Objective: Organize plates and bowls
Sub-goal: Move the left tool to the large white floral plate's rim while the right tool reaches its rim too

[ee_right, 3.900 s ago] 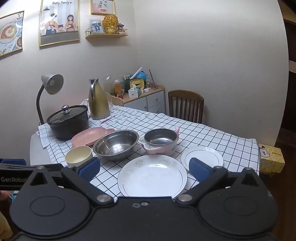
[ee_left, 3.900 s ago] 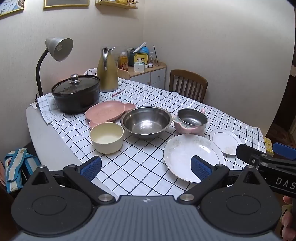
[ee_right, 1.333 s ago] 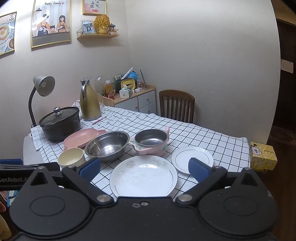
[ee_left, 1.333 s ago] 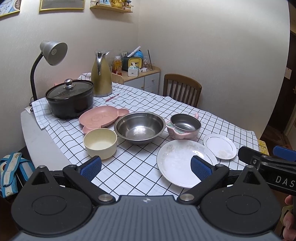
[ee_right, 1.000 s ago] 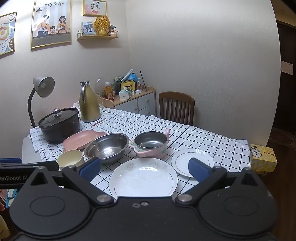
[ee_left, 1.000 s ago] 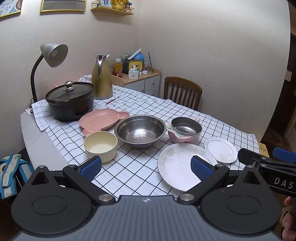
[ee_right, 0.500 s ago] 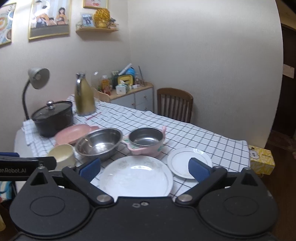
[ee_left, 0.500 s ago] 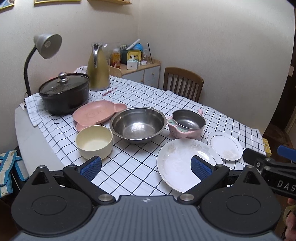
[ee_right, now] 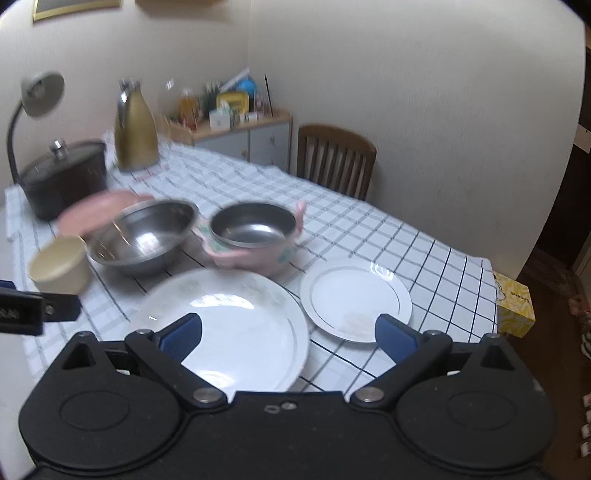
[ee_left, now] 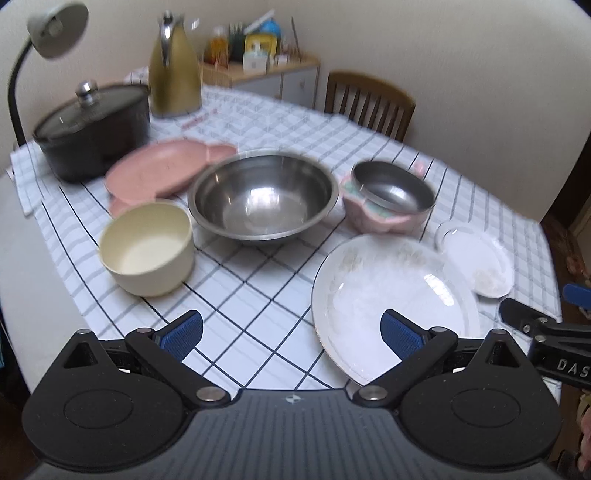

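Note:
On the checked tablecloth (ee_left: 258,288) sit a large white plate (ee_left: 391,299) (ee_right: 236,325), a small white plate (ee_left: 480,258) (ee_right: 354,295), a big steel bowl (ee_left: 262,199) (ee_right: 144,232), a pink-rimmed steel bowl (ee_left: 388,195) (ee_right: 255,232), a cream bowl (ee_left: 147,247) (ee_right: 59,266) and a pink plate (ee_left: 166,170) (ee_right: 96,214). My left gripper (ee_left: 291,332) is open above the near table edge, its right finger over the large plate. My right gripper (ee_right: 288,334) is open, spanning the near edges of both white plates. Neither holds anything.
A black lidded pot (ee_left: 92,125), a gold jug (ee_left: 173,77) and a desk lamp (ee_left: 51,26) stand at the far left. A wooden chair (ee_right: 336,158) and a cluttered cabinet (ee_right: 243,129) are behind the table. A yellow box (ee_right: 515,306) lies past the right edge.
Both grippers have dropped and moved forward toward the table, so the dishes look larger and blurred. Nothing on the table has moved and both grippers stay open.

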A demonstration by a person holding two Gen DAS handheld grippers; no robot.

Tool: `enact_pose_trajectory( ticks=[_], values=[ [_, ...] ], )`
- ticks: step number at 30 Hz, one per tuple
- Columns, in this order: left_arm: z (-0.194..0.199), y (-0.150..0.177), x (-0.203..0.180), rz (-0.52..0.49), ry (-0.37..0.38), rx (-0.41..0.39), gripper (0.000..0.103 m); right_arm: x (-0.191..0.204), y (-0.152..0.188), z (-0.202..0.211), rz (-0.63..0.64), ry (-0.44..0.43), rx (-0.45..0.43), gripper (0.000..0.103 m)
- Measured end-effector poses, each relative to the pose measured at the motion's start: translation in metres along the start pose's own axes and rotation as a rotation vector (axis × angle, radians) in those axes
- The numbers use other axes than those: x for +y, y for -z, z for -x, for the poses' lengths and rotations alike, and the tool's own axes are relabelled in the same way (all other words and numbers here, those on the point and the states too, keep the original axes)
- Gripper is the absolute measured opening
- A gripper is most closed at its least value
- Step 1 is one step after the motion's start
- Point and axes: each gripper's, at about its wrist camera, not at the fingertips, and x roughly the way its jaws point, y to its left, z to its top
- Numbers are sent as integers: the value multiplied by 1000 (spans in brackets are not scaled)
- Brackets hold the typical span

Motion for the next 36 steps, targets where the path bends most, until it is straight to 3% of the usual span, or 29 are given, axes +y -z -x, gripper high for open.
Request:
enact_pose_trajectory(
  ticks=[9, 11, 15, 18, 23, 32, 34, 36],
  values=[
    [-73, -13, -4, -8, -4, 155, 102, -18, 3, -81, -1, -38, 212, 90],
    [-83, -16, -3, 15, 18, 184, 97, -22, 3, -94, -27, -41, 258, 80],
    [-96, -21, -8, 32, 31, 214, 88, -28, 2, -107, -55, -68, 302, 72],
    [-105, -26, -10, 51, 49, 246, 67, -31, 0, -113, -82, -108, 330, 61],
    [-113, -25, -10, 65, 49, 268, 62, -40, -4, -122, -144, -167, 361, 42],
    [-120, -23, 0, 119, 91, 311, 58, -50, -3, -130, -201, -227, 398, 26],
    [-122, -23, 1, 131, 99, 324, 41, -53, -3, -131, -217, -235, 404, 25],
    [-121, -23, 1, 134, 113, 323, 33, -55, -2, -132, -234, -241, 412, 24]
  ],
)
